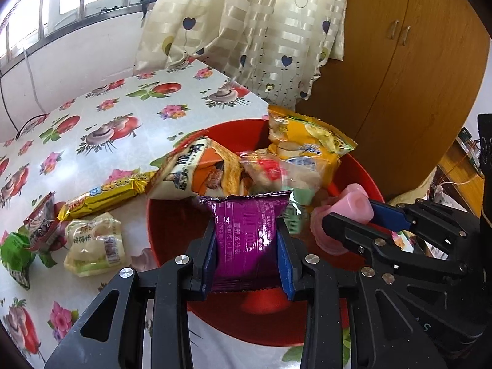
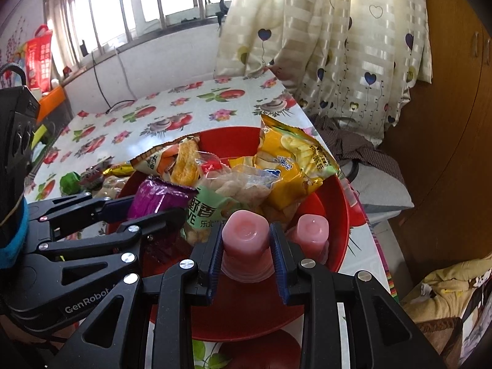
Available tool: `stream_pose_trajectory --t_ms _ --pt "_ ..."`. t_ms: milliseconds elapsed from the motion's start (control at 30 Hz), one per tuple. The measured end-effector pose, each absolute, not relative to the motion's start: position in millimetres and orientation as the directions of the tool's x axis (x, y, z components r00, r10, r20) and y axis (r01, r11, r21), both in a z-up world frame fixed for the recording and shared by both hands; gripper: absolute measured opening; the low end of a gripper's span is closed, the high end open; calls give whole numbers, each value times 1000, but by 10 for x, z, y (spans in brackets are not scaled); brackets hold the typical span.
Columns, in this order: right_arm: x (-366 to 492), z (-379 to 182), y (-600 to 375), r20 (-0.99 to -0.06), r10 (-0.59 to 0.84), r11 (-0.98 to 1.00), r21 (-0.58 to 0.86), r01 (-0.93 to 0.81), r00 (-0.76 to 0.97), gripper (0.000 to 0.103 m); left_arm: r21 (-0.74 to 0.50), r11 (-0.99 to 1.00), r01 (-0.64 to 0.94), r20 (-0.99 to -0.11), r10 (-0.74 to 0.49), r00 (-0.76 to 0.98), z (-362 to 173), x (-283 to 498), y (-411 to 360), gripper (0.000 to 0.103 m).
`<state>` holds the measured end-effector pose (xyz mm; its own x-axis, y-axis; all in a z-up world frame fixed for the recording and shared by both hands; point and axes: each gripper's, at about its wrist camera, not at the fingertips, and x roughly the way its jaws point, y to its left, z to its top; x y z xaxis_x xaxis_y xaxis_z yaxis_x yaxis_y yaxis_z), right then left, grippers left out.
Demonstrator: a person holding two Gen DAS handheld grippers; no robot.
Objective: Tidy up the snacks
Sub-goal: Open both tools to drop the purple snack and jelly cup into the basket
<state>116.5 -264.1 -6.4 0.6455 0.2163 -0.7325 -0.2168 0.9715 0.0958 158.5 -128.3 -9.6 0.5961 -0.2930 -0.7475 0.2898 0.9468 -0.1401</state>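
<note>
A red bowl [image 1: 172, 246] [image 2: 335, 246] holds several snack packets, among them a yellow chip bag [image 1: 307, 141] [image 2: 286, 166] and an orange and white bag [image 1: 196, 169] [image 2: 172, 160]. My left gripper [image 1: 247, 246] [image 2: 147, 206] is shut on a purple packet [image 1: 249, 233] [image 2: 153, 198] and holds it over the bowl. My right gripper [image 2: 247, 246] [image 1: 347, 212] is shut on a pink jelly cup [image 2: 246, 240] [image 1: 353, 203] over the bowl's right side. A second pink jelly cup [image 2: 310, 233] stands in the bowl beside it.
On the flowered tablecloth [image 1: 107, 113] left of the bowl lie a gold bar packet [image 1: 101, 196], a pale yellow packet [image 1: 95, 246], a red packet [image 1: 43, 218] and a green packet [image 1: 15, 255]. A curtain [image 2: 323, 30] and a wooden wardrobe [image 1: 415, 61] stand behind.
</note>
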Motion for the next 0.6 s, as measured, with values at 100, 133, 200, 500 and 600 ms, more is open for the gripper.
stream_pose_trajectory --t_ms 100,133,200,500,600 --pt "1177 -75 -2647 -735 211 973 93 -212 644 27 -153 949 277 -754 -293 588 -126 1610 -1245 36" --pt "1180 -70 -2656 -734 206 974 91 -207 647 27 -162 948 276 -754 -299 585 -134 1616 -1229 36" --pt "1186 -56 -2674 -732 208 974 96 -204 648 27 -164 947 276 -753 -301 585 -135 1614 -1219 36" --pt "1179 12 -2639 -727 192 976 72 -205 659 30 -188 941 281 -726 -326 605 -61 1583 -1156 51" --pt "1150 46 -2629 -722 188 976 65 -206 666 31 -193 940 283 -711 -332 620 0 1549 -1126 52"
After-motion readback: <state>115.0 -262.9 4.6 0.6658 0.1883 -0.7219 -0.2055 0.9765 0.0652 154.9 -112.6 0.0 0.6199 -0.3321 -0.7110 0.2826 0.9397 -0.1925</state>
